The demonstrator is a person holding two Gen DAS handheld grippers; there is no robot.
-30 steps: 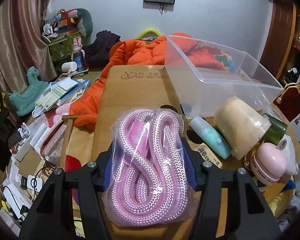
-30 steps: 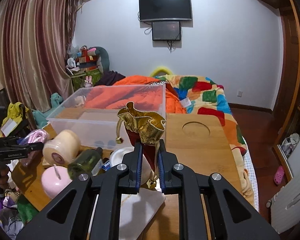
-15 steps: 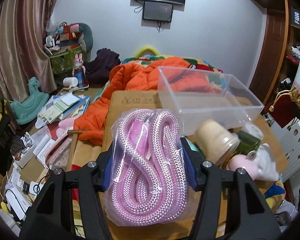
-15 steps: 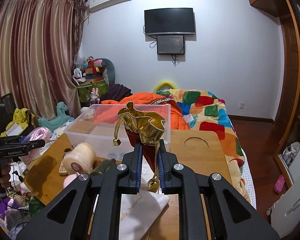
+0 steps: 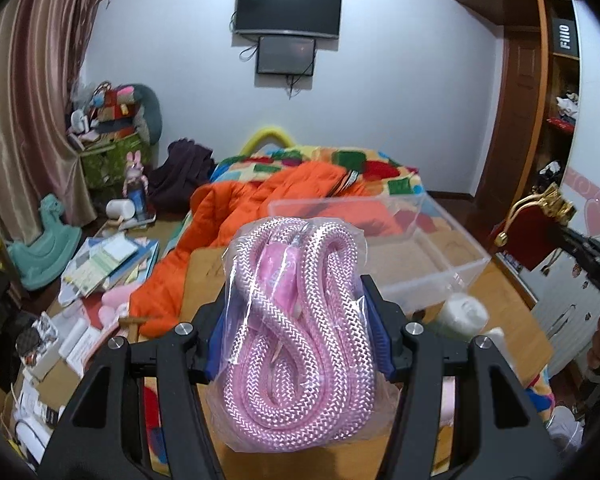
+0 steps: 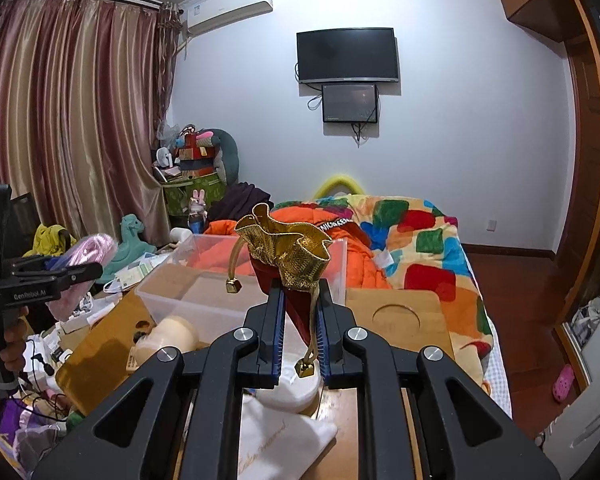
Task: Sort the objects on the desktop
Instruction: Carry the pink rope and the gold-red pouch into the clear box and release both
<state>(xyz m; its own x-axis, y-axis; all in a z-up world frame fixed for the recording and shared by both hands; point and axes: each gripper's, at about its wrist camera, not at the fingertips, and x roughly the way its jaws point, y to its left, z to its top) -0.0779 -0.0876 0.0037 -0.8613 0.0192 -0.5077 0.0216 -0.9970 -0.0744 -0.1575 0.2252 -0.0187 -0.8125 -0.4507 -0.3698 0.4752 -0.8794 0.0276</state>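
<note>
My left gripper (image 5: 298,312) is shut on a bag of coiled pink rope (image 5: 296,344), held high above the wooden table (image 5: 204,276); it also shows in the right wrist view (image 6: 88,252). My right gripper (image 6: 299,320) is shut on a red and gold drawstring pouch (image 6: 292,256), held up above the table; it shows in the left wrist view (image 5: 540,216) at the far right. A clear plastic bin (image 5: 440,252) stands empty on the table beyond both grippers, also seen in the right wrist view (image 6: 188,292).
On the table lie a cream roll (image 6: 172,336), a white dish (image 6: 288,388) and a white cloth bag (image 6: 276,440). An orange quilt (image 5: 236,220) and a patchwork bed (image 6: 420,240) lie behind. Books and boxes (image 5: 100,264) litter the floor at left.
Both grippers have risen with their loads. The table, bin and loose items now sit lower and farther away in both views.
</note>
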